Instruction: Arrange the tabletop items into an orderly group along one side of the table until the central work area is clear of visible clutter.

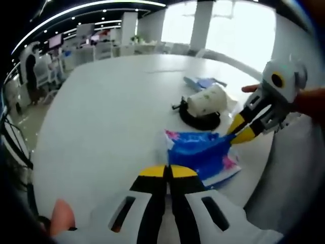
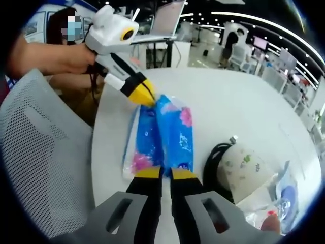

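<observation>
On the white table (image 1: 101, 117), two blue tissue packs (image 2: 162, 140) lie side by side near the edge, next to a mesh chair (image 2: 40, 152). The left gripper (image 1: 167, 172) has its jaws pressed together with nothing between them, tips just beside one end of the packs. The right gripper (image 2: 165, 174) meets the packs from the opposite end, its yellow tips closed on the wrapper. Beyond the packs, a patterned white mug (image 1: 207, 100) lies tipped on a coil of black cable (image 1: 198, 121). Farther along sits a clear bag holding blue items (image 1: 205, 82).
</observation>
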